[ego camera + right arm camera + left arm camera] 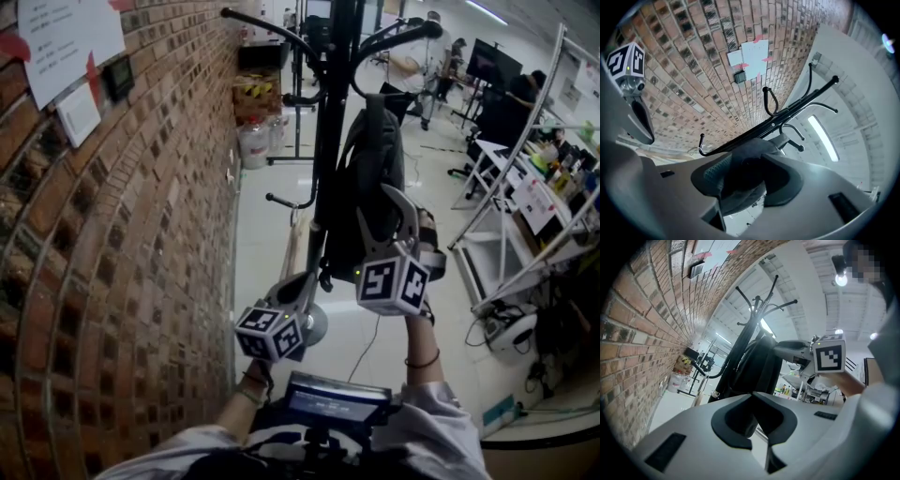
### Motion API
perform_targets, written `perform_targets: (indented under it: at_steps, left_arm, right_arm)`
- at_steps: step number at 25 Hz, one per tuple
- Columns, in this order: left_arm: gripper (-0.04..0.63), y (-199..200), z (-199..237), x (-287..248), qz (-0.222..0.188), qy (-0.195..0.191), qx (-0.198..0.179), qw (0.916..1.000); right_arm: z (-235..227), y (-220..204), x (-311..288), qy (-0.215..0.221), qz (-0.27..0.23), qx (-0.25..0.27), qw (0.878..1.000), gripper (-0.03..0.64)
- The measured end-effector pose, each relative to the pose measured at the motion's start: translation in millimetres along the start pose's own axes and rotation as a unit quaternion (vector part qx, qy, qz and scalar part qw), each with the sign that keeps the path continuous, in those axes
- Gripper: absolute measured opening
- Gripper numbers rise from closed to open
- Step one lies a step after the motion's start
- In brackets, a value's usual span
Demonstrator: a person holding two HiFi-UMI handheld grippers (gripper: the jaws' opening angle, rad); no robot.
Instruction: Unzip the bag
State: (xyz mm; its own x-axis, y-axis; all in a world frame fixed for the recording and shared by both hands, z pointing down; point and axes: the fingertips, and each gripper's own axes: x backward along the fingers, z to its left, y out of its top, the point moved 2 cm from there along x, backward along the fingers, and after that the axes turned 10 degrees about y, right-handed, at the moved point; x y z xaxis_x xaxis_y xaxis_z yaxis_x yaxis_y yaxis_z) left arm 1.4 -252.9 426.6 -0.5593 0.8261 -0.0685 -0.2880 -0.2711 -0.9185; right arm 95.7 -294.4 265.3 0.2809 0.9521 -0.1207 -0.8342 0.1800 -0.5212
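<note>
A dark grey backpack [370,178] hangs by its strap from a black coat rack [328,122]. My right gripper [405,214] is up against the bag's right side. In the right gripper view its jaws [750,176] stand open, with the bag's dark fabric [745,157] showing in the gap; no zip pull can be made out. My left gripper [298,289] hangs lower, left of the bag and near the rack's pole. In its own view the left gripper [753,401] is shut on nothing, with the bag [759,366] a little way ahead.
A brick wall [141,234] runs close along the left, with paper sheets [66,37] on it. White shelving and tables [506,216] stand to the right. Water jugs [253,141] sit on the floor behind the rack. People work at the far back.
</note>
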Motion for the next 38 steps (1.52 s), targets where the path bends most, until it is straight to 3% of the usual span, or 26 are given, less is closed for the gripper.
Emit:
perform_targets:
  at_steps: [3, 12, 16, 23, 38]
  left_arm:
    - [0.006, -0.7, 3.4, -0.7, -0.003, -0.001, 0.003, 1.0]
    - [0.006, 0.4, 9.5, -0.5, -0.003, 0.004, 0.01, 0.9999]
    - [0.006, -1.0, 6.1, -2.2, -0.006, -0.006, 0.012, 0.9999]
    - [0.006, -1.8, 2.6, -1.8, -0.005, -0.011, 0.011, 0.9999]
    - [0.006, -3.1, 5.3, 3.7, -0.008, -0.01, 0.016, 0.9998]
  right_arm:
    - [-1.3, -0.3, 0.1, -0.001, -0.003, 0.016, 1.0, 0.201]
    - [-3.2, 4.6, 6.7, -0.015, -0.025, 0.067, 0.997, 0.108]
    - [-3.9, 17.0, 20.8, -0.052, -0.063, 0.064, 0.995, 0.035]
    - [-18.4, 10.9, 14.8, -0.045, -0.047, 0.041, 0.997, 0.034]
    - [-9.9, 7.7, 21.2, -0.018, -0.038, 0.057, 0.998, 0.012]
